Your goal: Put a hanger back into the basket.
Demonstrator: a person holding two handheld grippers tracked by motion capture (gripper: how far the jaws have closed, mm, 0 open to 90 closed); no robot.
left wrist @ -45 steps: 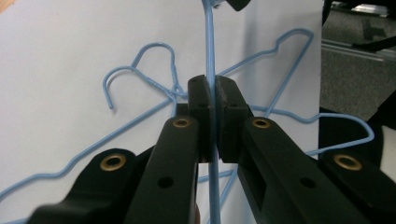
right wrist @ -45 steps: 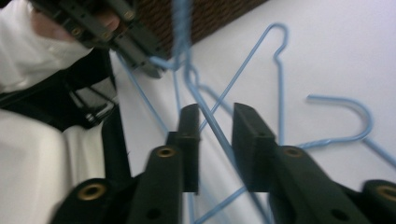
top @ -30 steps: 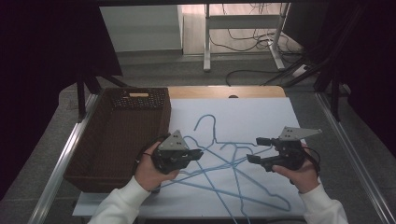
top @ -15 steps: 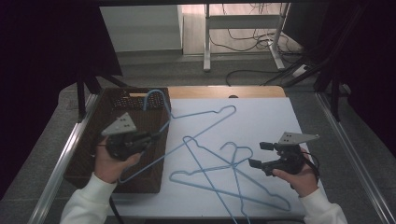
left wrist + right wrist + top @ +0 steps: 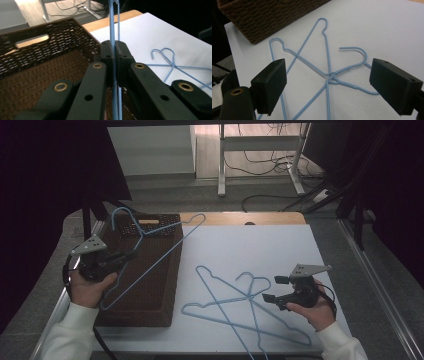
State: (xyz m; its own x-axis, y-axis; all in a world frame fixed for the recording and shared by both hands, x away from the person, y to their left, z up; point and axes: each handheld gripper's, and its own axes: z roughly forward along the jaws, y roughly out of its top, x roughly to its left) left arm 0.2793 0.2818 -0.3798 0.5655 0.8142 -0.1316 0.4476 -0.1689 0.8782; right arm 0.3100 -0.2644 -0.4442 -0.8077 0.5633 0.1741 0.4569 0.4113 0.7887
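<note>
Table [image 5: 280, 217]: wooden top, a bare light-wood strip showing along the far edge. A white sheet [image 5: 260, 250] covers most of the surface, lying flat, reaching the near edge. On the left side, a dark brown woven basket [image 5: 155, 285] stands, long side running front to back, its right wall along the sheet's left part. On the sheet, near the front, two blue wire hangers [image 5: 235, 305] lie crossed over one another, hooks pointing toward the far side, just beside the basket's right wall.
</note>
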